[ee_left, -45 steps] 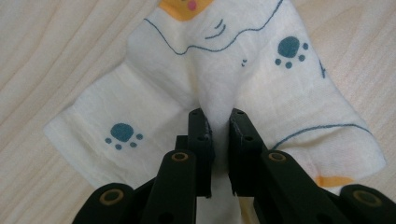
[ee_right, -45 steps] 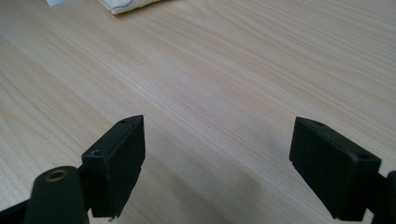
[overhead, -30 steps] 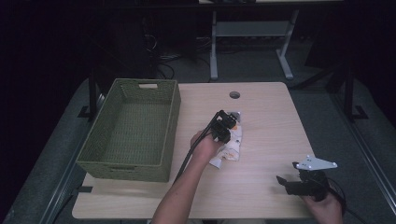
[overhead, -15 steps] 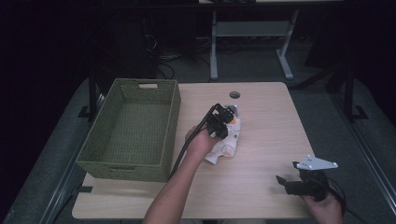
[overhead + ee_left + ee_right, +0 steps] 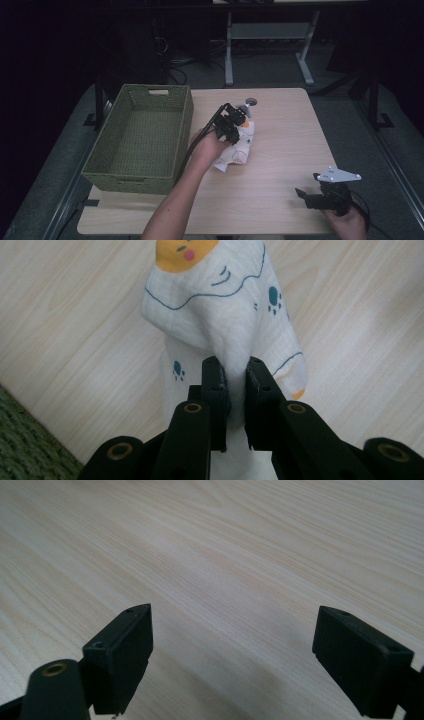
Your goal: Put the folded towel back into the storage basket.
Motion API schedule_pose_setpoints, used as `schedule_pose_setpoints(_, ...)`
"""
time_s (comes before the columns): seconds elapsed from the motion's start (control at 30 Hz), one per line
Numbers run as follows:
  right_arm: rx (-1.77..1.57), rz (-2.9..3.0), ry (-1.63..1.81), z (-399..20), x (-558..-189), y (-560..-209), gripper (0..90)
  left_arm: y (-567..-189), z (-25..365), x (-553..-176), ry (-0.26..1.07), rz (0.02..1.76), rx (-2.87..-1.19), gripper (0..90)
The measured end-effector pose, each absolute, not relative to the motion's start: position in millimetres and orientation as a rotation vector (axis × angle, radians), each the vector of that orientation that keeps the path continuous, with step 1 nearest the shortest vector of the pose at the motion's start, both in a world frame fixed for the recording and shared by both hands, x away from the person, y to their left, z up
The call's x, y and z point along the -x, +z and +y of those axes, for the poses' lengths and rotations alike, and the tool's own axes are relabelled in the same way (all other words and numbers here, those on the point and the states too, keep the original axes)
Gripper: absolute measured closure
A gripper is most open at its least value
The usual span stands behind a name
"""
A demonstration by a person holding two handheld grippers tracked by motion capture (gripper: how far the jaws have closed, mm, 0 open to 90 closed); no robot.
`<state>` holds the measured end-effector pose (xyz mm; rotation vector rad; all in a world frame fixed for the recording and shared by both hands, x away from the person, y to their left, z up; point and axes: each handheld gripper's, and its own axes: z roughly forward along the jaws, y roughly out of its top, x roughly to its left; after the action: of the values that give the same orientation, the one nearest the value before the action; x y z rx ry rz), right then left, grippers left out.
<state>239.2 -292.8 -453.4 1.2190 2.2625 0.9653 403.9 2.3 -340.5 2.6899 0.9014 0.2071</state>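
A white cloth [image 5: 241, 146] printed with blue paw marks and an orange face hangs over the middle of the wooden table [image 5: 280, 150]. My left gripper [image 5: 233, 125] is shut on a pinched fold of it, and the left gripper view shows the cloth [image 5: 220, 315] drooping below the two black jaws of that gripper [image 5: 235, 371]. Its lower end still touches the table. At the front right corner my right gripper [image 5: 306, 196] rests low over bare wood, and in the right gripper view it [image 5: 230, 630] stands open with nothing between its jaws.
A green woven basket [image 5: 186, 120] with nothing in it stands on the table's left side, close to the left hand. A small round grey disc [image 5: 251, 101] lies near the far edge. Beyond the table are a dark floor and metal table legs [image 5: 229, 50].
The left gripper has risen and shifted toward the far edge, drawing the cloth up from a flat heap into a hanging shape. The right gripper has stayed where it was.
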Motion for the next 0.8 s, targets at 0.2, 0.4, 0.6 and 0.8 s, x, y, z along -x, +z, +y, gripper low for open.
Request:
schedule_pose_setpoints(0.2,-1.217,2.264,0.958,-293,-239,-454,16.2,-330,11,-403,0.232,0.925,-2.683,81.7)
schedule_pose_setpoints(0.4,-1.218,2.265,0.956,-294,-239,-454,16.2,-315,22,-404,0.246,0.932,-2.681,81.7)
schedule_pose_setpoints(0.6,-1.220,2.267,0.954,-294,-239,-454,16.2,-303,27,-403,0.253,0.942,-2.685,81.7)
schedule_pose_setpoints(0.8,-1.221,2.269,0.950,-294,-239,-455,16.2,-291,39,-404,0.253,0.959,-2.675,81.7)
